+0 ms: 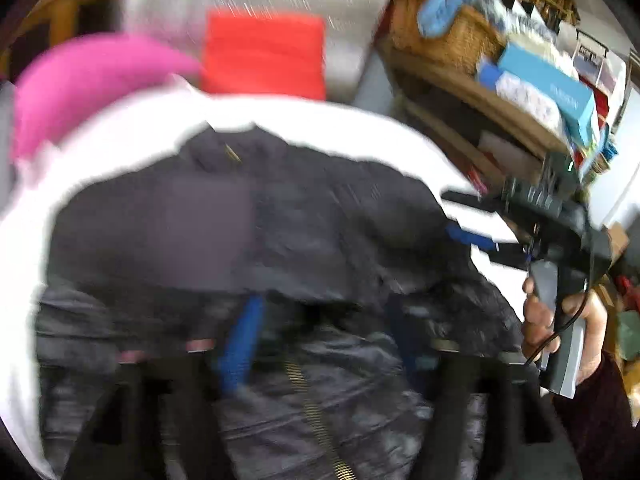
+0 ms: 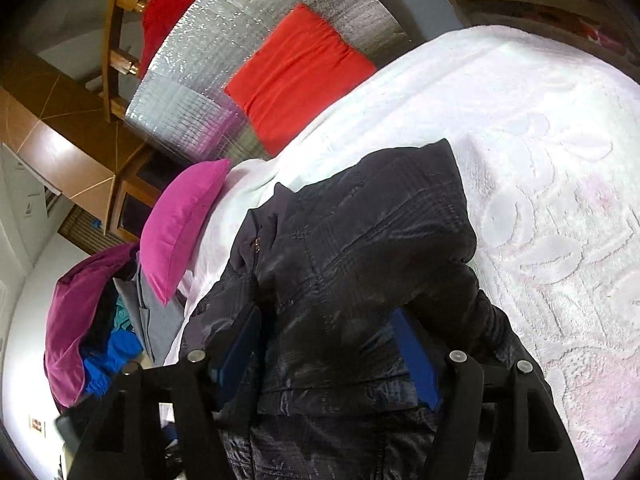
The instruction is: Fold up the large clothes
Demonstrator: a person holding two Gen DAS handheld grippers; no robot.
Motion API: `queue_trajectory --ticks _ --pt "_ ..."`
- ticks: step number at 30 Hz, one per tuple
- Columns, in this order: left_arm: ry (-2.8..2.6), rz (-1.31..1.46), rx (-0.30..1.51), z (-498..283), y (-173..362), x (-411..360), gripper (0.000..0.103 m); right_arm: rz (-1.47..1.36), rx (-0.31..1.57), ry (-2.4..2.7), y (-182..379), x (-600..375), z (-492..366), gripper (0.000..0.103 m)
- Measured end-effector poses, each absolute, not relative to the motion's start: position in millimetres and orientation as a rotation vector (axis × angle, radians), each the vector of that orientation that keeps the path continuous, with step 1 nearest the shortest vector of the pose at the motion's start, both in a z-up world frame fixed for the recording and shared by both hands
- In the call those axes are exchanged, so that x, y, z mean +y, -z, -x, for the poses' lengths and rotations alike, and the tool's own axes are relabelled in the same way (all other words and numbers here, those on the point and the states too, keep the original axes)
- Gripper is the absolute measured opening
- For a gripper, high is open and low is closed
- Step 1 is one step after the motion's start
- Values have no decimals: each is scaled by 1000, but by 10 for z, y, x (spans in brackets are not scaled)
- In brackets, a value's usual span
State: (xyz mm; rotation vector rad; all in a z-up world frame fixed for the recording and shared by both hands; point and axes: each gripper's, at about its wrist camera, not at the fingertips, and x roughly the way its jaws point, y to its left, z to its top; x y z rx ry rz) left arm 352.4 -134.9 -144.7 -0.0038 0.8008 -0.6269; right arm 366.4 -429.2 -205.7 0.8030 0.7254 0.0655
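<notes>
On the white bedspread (image 2: 520, 128) lies the dark quilted jacket (image 2: 360, 248) (sleeves folded in), both grippers' fingers (image 2: 416, 356) spread and empty; best pinch the hem evenly before folding upward.

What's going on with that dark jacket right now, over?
Both grippers, left and right, jaws open, nothing clamped. Dark jacket partly folded on white bedspread. Nothing in the way.

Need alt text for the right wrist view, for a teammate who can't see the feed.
A dark quilted jacket lies on a white bedspread, with the open right gripper over its lower part, blue pads apart. A pink pillow and an orange-red cushion lie beyond it.
</notes>
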Motion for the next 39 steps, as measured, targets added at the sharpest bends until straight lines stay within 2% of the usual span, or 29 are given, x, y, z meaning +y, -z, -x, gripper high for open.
queue_trajectory --ticks 5,10,15,23,30,35,39 --pt "452 125 723 -3596 1224 -602 79 -697 725 -68 1934 -4011 -3669 74" --pt "149 306 822 -3902 1534 111 79 -496 721 -163 1759 -3419 -3661 82" --pt "-35 234 930 -4083 1763 207 79 -284 732 -209 1709 -2809 -3674 84" --pt "-31 217 988 -4199 1866 110 79 -51 815 -89 1966 -2283 -3907 84" --pt "59 154 902 -4083 1762 -110 79 -255 825 13 1981 -2729 -4001 84" --pt "126 150 887 -4099 1765 -316 79 -572 816 31 2089 -3439 -3918 84" --pt "280 159 877 -4194 1800 -598 79 -622 788 -17 2036 -3591 -3853 84"
